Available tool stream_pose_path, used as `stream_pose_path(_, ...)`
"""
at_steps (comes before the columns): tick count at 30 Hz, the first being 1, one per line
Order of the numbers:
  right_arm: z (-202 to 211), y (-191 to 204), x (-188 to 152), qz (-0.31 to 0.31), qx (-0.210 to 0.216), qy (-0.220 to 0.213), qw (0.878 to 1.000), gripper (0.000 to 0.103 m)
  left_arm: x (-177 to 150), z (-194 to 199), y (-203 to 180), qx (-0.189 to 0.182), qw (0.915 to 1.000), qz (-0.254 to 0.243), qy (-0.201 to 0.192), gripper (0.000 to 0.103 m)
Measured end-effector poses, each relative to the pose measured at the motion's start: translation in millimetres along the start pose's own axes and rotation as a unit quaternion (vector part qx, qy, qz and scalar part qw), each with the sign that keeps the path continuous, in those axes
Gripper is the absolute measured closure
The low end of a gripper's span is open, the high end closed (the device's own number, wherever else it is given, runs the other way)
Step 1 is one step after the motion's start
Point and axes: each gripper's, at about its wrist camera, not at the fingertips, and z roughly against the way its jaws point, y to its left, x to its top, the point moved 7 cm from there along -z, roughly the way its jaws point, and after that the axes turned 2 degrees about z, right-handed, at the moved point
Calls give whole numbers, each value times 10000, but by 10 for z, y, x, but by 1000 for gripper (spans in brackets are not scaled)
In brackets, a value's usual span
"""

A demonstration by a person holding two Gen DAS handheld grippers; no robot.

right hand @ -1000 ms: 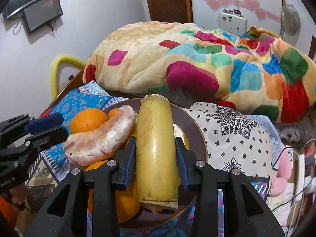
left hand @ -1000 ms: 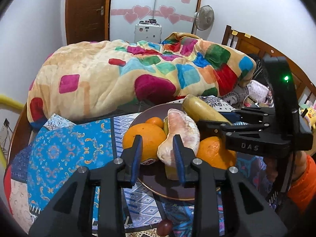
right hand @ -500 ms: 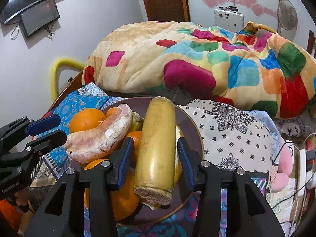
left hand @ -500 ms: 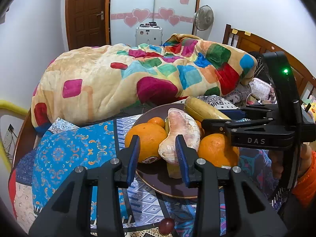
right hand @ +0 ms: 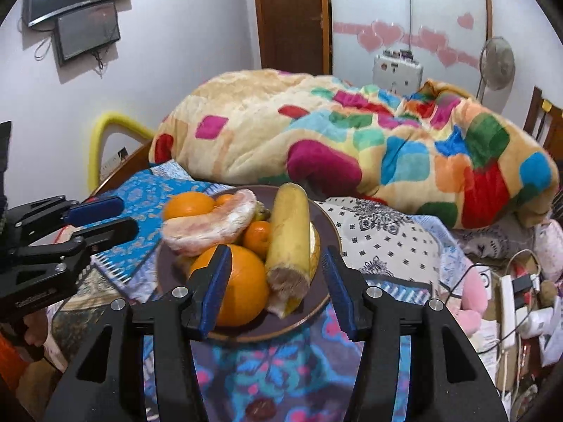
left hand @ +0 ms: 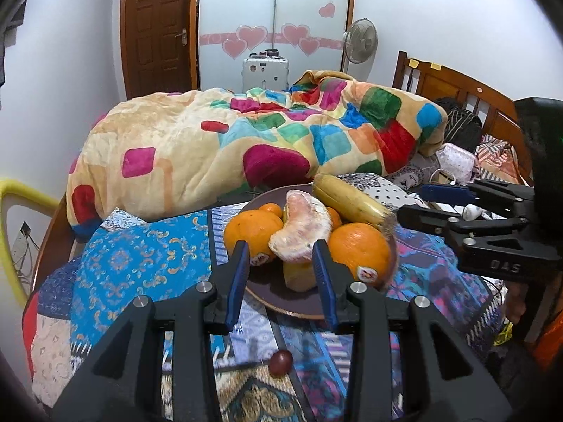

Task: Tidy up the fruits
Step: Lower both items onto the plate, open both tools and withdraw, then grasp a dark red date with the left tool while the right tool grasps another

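A dark plate (left hand: 281,299) (right hand: 316,302) on the patterned cloth holds two big oranges (left hand: 359,249) (right hand: 239,281), small tangerines (right hand: 258,237), a peeled pomelo segment (left hand: 302,228) (right hand: 214,225) and a yellow banana (left hand: 352,202) (right hand: 288,232). My left gripper (left hand: 279,270) is open and empty, just short of the plate's near rim. My right gripper (right hand: 274,281) is open and empty, with the banana's cut end lying free between its fingers. A dark grape (left hand: 280,368) (right hand: 260,408) lies on the cloth in front of the plate.
A colourful blanket (left hand: 246,140) is heaped on the bed behind the plate. Cables, a power strip (right hand: 506,309) and pink soft items lie to the right. A wooden headboard (left hand: 457,84) stands at the far right, a yellow frame (left hand: 10,211) at the left.
My right gripper has opened, let go of the banana onto the plate and pulled back. My left gripper has also drawn back from the fruit, still open.
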Motion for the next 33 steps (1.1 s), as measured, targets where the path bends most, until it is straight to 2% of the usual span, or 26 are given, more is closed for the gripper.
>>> stream_pose_path(4,258,97,-78,55,-63,-194,9998,51,-80,208,-31,34,9999,-6,-96,54)
stream_pose_path(6,366,139,-156,69,-90,-257,9996,48,-134,294,-26,50,9999,42,-129,45)
stream_pose_path(10,465,161,-326,115,-208,-283,9993,44,-287,367,-17,47,9999,144,-63,43)
stream_pose_path(15,475,145,-600,111,-334,-160,9993,43,-559,305,37,81,9995,200,234,42)
stream_pose_path(21,316,77,-957,114,-456,161,9988,43,-879,114,74,94,9978,148,640,42)
stream_pose_path(26,185,43,-1142,69,-430,356,9984,43,-1008,-47,85,116,9965,62,827,43)
stream_pose_path(28,113,26,-1190,40,-356,472,9982,43,-1022,-96,95,135,9962,63,854,46)
stream_pose_path(31,69,17,-1203,47,-322,457,9984,46,-1024,-156,104,69,9958,56,909,55)
stream_pose_path(33,67,26,-1193,59,-284,433,9986,59,-1036,-198,106,43,9954,55,952,64)
